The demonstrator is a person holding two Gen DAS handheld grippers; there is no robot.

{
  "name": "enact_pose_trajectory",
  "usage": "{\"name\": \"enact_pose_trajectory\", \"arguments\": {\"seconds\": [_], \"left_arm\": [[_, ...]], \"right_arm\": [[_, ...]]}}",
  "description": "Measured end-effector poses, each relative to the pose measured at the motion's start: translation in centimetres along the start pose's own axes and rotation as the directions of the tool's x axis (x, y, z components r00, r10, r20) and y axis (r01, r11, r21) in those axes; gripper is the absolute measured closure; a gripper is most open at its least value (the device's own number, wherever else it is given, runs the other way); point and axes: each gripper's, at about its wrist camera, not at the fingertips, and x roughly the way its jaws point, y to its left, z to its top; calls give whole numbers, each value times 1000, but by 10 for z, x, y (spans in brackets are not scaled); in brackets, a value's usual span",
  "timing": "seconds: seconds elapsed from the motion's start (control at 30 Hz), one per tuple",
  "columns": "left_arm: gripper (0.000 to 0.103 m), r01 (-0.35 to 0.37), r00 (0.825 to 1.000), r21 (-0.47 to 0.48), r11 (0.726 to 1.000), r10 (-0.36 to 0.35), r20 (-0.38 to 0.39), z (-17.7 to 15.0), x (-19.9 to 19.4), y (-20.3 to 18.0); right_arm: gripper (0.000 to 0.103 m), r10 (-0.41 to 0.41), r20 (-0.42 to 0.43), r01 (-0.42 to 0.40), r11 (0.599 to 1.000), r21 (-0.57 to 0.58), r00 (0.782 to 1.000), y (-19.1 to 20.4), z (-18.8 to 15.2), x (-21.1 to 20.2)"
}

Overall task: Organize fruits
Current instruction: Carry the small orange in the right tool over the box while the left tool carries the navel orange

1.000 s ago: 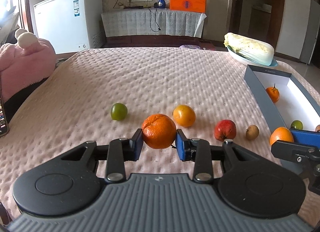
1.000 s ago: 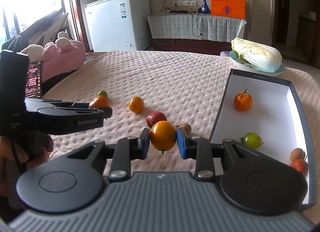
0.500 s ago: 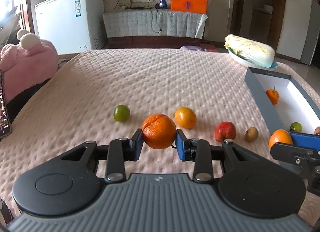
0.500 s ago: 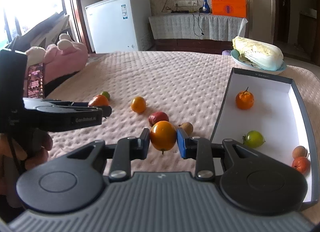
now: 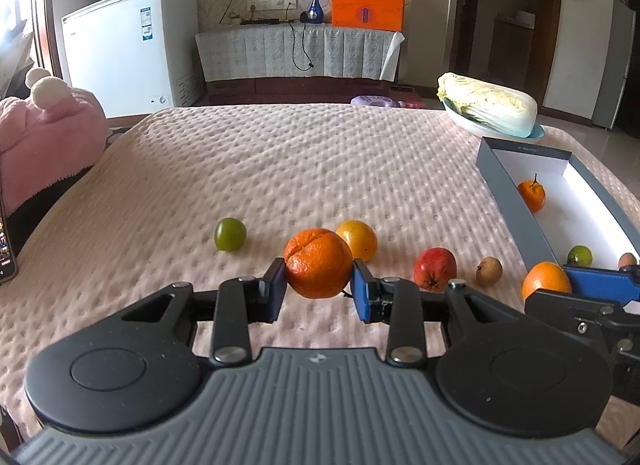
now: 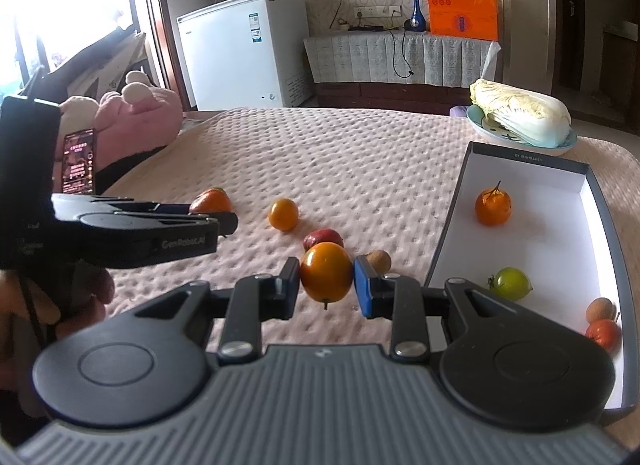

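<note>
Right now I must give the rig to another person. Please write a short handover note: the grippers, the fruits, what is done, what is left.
Left gripper: shut on the wrinkled orange, lifted off the bedspread.
Right gripper: shut on the smooth orange fruit, beside the box's near left edge, not yet over it.
Done: in the box lie a stemmed tangerine, a green fruit, a small brown fruit and a small red-orange fruit.
Left: both held fruits, plus, on the bedspread, the green plum, yellow-orange fruit, red fruit and brown fruit.
</note>
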Motion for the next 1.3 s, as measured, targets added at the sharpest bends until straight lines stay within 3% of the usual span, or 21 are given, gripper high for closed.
{"name": "enact_pose_trajectory", "arguments": {"seconds": [0.8,1.3], "left_arm": [[63,-3,1000,14,1000,3,7,1,-4,-5],[63,1,1000,38,999,-2,9,0,-4,-14]], "right_arm": [[71,26,67,-29,999,37,997,-11,4,-16],[71,-9,99,-1,995,97,995,-33,3,-30]]}}
